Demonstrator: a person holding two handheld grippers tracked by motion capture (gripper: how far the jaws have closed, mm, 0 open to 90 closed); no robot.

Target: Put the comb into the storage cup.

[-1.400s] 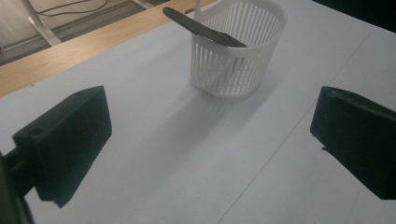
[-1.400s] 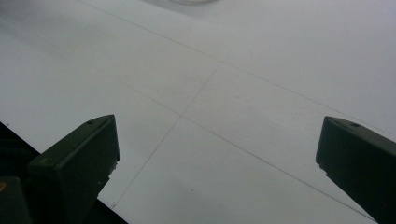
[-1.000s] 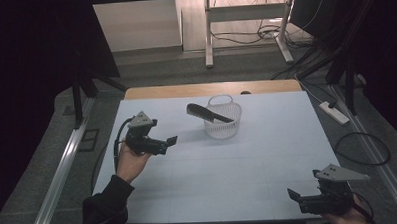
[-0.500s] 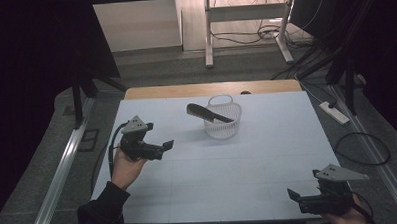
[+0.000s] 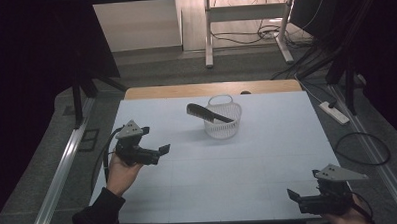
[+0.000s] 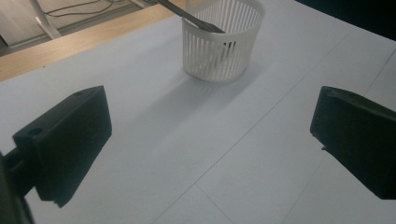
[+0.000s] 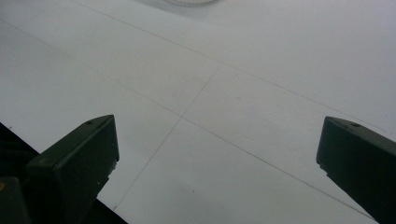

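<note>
A white slatted basket [image 5: 223,119] [image 6: 221,42] stands on the pale table [image 5: 219,176] toward its far middle. A black comb [image 5: 209,113] [image 6: 187,15] leans in the basket, its toothed end sticking out up and to the left. My left gripper [image 5: 164,149] [image 6: 210,140] hovers at the table's left side, open and empty, jaws pointing right toward the basket. Down at the near right corner my right gripper [image 5: 292,196] [image 7: 217,163] is held low, open, with bare table between its jaws.
A strip of bare wood [image 5: 210,88] runs along the table's far edge. A power strip [image 5: 333,112] and cables [image 5: 363,149] lie on the floor to the right. A metal rail [image 5: 58,172] runs along the floor at the left.
My left gripper has drifted a little toward the near left, away from the basket. The right gripper, basket and comb have stayed put.
</note>
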